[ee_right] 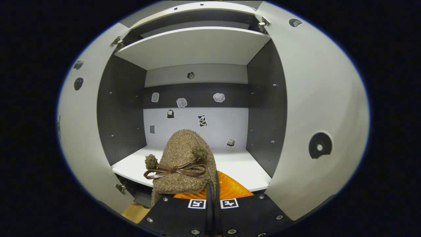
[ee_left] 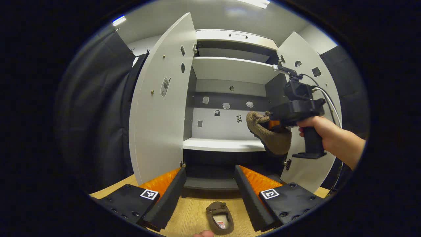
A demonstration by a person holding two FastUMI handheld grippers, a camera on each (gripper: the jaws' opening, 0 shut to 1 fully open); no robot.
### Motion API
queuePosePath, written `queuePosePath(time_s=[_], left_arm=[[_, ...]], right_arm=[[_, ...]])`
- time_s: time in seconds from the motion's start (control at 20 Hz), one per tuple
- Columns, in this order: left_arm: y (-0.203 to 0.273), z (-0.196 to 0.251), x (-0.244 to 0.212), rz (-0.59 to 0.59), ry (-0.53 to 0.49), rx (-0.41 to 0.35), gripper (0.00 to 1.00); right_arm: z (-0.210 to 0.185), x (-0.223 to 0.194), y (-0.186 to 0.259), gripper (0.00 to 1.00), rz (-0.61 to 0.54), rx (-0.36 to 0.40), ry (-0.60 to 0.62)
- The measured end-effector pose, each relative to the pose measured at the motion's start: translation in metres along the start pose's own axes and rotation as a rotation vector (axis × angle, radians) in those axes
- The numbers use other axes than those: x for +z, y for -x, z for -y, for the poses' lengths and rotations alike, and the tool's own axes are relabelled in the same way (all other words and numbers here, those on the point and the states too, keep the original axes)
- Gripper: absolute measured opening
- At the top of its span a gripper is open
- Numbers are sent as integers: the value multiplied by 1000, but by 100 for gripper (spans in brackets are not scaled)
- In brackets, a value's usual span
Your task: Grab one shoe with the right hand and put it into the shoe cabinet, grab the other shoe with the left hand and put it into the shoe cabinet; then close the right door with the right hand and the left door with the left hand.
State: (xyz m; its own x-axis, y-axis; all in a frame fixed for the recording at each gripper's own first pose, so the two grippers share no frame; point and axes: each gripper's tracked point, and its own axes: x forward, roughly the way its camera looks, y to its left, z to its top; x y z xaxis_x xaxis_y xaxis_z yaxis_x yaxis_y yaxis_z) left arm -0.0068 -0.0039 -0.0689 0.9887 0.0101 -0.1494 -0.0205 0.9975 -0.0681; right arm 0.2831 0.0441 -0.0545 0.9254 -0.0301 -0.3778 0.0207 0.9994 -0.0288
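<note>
Brown, woolly second shoe point(ee_left: 219, 218) lay on the wooden floor point(ee_left: 187, 214) at six o'clock, between the wide-spread fingers of the left gripper point(ee_left: 210, 197). Straight ahead at twelve stood the shoe cabinet point(ee_left: 227, 98), both doors open. At three o'clock hung the right gripper point(ee_left: 274, 124), closed on the first shoe point(ee_right: 185, 164), just before the lower shelf point(ee_right: 236, 169).

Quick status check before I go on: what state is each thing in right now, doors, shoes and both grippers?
Left door: open.
Right door: open.
Shoe in right gripper: held off the floor, in front of the middle shelf, not yet set down.
Other shoe: on the floor, not gripped.
Right gripper: shut on the shoe.
Left gripper: open, nothing between its fingers.
</note>
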Motion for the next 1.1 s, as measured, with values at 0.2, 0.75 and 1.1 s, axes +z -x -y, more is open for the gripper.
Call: queuePosePath(time_s=[0.2,0.75,1.1], left_arm=[[5,-15,-9,-25,8,34,96],[9,-57,-19,-54,22,124,99],[4,-49,-25,-70,32,98,99]], right_arm=[[2,-9,-66,2,-164,-18,-41],[9,-42,-108,34,-395,-19,-129],[4,-7,-54,76,-268,53,-44]])
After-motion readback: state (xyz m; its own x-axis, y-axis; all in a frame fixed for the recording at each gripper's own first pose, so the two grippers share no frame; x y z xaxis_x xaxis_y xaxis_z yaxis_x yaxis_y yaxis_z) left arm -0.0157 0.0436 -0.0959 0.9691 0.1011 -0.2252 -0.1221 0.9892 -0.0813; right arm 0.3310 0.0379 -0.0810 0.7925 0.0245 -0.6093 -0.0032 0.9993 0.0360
